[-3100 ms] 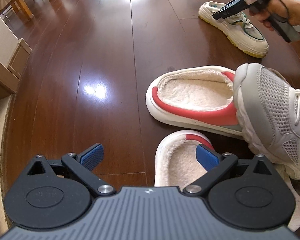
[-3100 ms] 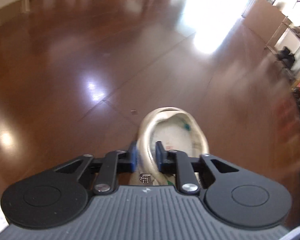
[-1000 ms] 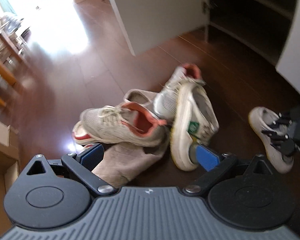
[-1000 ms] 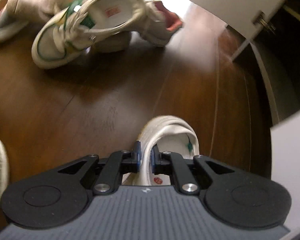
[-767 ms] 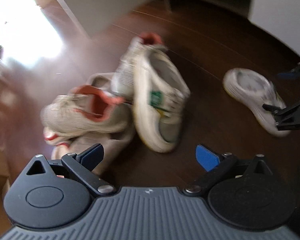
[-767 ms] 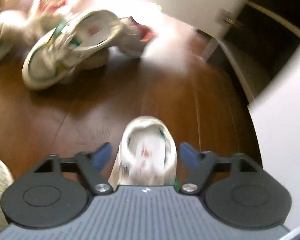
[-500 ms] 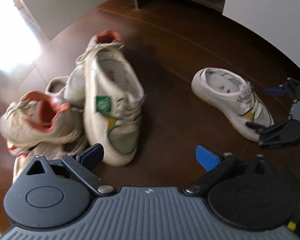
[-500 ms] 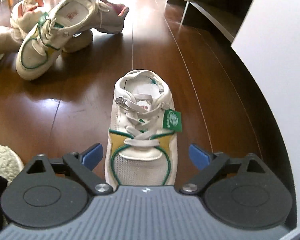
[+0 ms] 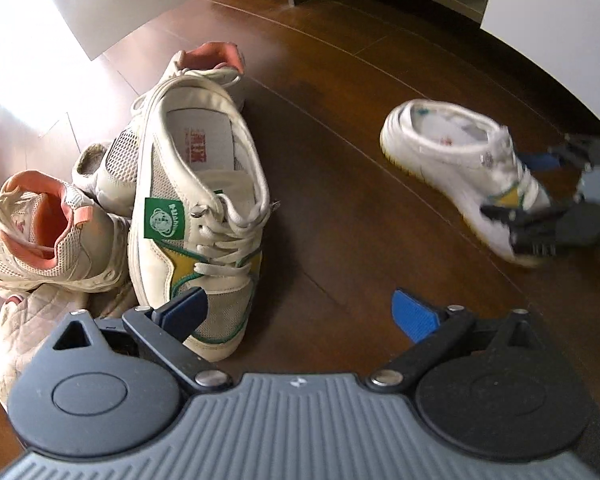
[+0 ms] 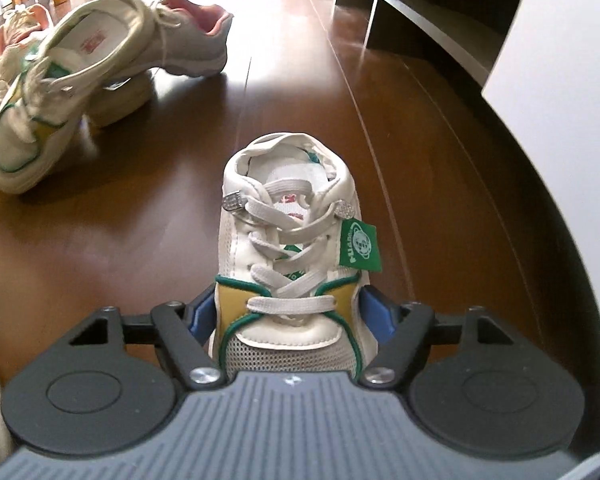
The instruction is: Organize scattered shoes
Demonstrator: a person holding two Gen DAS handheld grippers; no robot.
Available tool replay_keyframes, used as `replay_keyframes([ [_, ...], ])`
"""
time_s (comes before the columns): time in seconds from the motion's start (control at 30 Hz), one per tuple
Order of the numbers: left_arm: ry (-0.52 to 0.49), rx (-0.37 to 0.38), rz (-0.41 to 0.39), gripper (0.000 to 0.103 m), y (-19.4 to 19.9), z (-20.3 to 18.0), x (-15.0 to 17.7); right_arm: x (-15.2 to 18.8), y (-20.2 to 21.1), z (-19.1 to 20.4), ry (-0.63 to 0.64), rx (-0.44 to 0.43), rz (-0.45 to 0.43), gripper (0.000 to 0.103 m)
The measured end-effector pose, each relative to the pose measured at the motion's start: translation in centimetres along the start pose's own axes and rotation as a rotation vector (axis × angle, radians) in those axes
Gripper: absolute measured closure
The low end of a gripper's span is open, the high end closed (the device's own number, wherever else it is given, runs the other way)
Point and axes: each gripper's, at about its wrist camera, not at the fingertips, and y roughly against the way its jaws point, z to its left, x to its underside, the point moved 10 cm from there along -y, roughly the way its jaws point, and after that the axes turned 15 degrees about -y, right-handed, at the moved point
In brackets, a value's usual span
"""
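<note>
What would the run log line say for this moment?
left tongs: open, above piled sneaker | right tongs: just closing around lone sneaker on floor

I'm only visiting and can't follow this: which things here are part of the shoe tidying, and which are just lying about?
Part of the job:
- green-tagged sneaker standing alone, between the right gripper jaws, which have just been closing
- its matching sneaker on the pile
- pink-lined sneakers
- left gripper, open

Just lying about:
- open cabinet
- wooden floor
- quilted cloth
</note>
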Motion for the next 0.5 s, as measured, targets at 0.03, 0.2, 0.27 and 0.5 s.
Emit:
replay_keyframes([
  [0.03,0.003,-0.006,0.002,0.002,0.1,0.2,0.1,-0.4,-0.3,-0.1,-0.003,0.008,-0.001,0.032],
  [0.2,0.029,-0.016,0.011,0.002,0.6,1.1,0.6,-1.5,-1.1,-0.7,-0.013,0.034,-0.018,0.033],
  [0.27,0.033,-0.020,0.009,0.002,0.8,1.4,0.7,-1.6,-1.1,-0.9,-0.002,0.028,-0.021,0.033],
  [0.5,0.046,-0.035,0.000,0.002,1.0,2.3,0.9,-2.4,-1.5,-2.0,0.010,0.046,-0.010,0.032],
])
